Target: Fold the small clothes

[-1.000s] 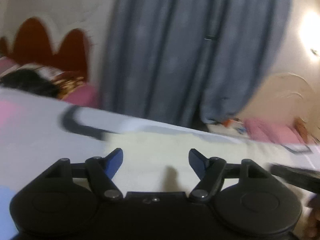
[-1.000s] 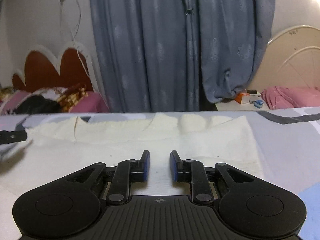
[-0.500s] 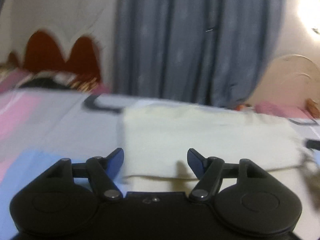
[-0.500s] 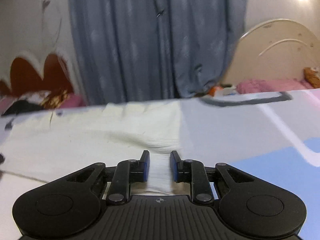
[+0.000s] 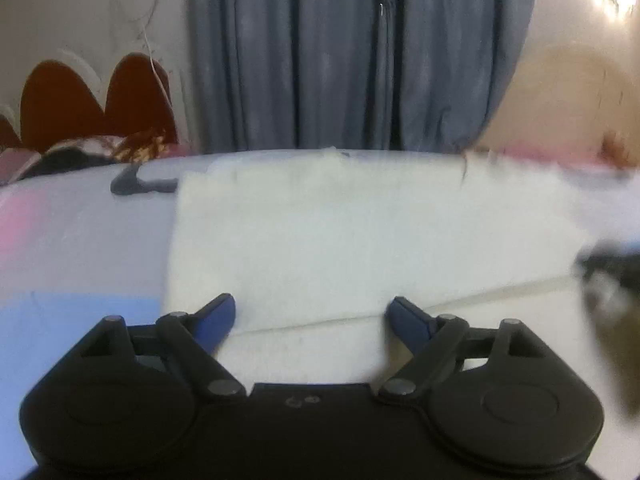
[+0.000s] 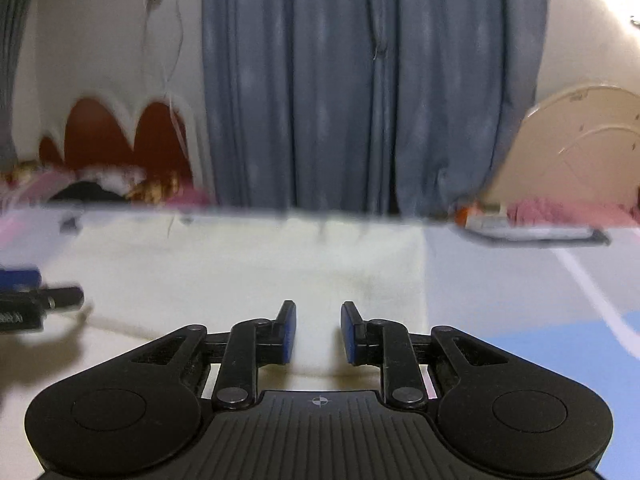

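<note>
Left wrist view carries no readable writing or brand; your left gripper [image 5: 311, 314] shows only plain black housing and blue pads. You hold it tilted down over the bed [image 5: 80, 240], near its left side, and its jaws are opening, spread wide, with nothing pressed between them. Below the gap lies the cream garment [image 5: 340, 240], a flat, soft, slightly fuzzy rectangle with a folded layer whose edge runs as a faint line across the near part, just ahead of the pads. Blur smears the dark shape at the right edge, so you cannot tell what it is from here.

Right wrist view shows your right gripper [image 6: 319, 332], likewise tilted down, its ribbed black body marked only with a small crosshair symbol. Its blue pads stand a little apart and parallel, gripping nothing; the garment's [image 6: 260, 272] near right part lies under the gap, and its straight right edge runs just beyond the right pad. Past that edge the bedsheet [image 6: 520, 300] is smooth, pale grey with a white curved stripe and a light blue patch. Grey pleated curtains [image 6: 372, 88] hang behind the far edge of the bed.
</note>
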{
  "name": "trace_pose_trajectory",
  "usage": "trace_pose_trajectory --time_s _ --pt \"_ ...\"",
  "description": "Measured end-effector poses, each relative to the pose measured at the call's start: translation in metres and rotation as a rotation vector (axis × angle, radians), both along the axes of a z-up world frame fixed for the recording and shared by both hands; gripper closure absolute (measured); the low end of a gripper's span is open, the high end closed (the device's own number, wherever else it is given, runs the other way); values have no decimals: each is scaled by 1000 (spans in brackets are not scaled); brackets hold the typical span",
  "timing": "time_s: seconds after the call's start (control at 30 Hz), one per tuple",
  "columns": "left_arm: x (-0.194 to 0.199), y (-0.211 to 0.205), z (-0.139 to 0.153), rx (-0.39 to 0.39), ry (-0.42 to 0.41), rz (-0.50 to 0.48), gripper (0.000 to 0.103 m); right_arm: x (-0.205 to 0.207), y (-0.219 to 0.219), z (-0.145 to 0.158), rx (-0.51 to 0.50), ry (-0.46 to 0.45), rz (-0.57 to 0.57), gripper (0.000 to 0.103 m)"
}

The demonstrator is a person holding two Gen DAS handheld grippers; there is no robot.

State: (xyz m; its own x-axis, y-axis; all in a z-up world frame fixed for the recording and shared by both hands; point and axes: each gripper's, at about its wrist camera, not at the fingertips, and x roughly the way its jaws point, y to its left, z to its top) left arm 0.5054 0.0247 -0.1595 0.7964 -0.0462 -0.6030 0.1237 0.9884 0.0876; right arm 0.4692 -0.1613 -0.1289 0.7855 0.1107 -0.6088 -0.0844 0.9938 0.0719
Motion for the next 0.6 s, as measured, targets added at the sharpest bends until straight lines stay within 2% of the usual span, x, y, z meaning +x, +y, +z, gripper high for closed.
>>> trace_pose_trajectory --time_s 0.07,0.13,0.17,0.2,0.23,0.37,0.5,0.6 --pt "-7 -3 8 9 -12 0 23 -2 -3 10 21 -27 -11 80" --pt "-8 -1 8 -11 -10 19 22 -17 -3 21 15 -157 19 80" --pt "-6 -1 5 -10 15 29 22 -18 -2 19 -8 -149 26 79" --pt "-4 -3 3 -2 20 34 22 -10 -1 6 -29 -39 34 77" --pt "-7 -4 4 6 16 37 22 -3 -2 -2 -18 -11 43 76" --pt "-20 -6 11 29 5 48 24 -5 -7 6 16 -35 44 76" --pt "-30 -5 15 28 3 62 24 -24 -19 12 70 -53 45 76" --pt "-50 -8 20 41 -14 48 17 -42 -30 27 89 -61 59 75"
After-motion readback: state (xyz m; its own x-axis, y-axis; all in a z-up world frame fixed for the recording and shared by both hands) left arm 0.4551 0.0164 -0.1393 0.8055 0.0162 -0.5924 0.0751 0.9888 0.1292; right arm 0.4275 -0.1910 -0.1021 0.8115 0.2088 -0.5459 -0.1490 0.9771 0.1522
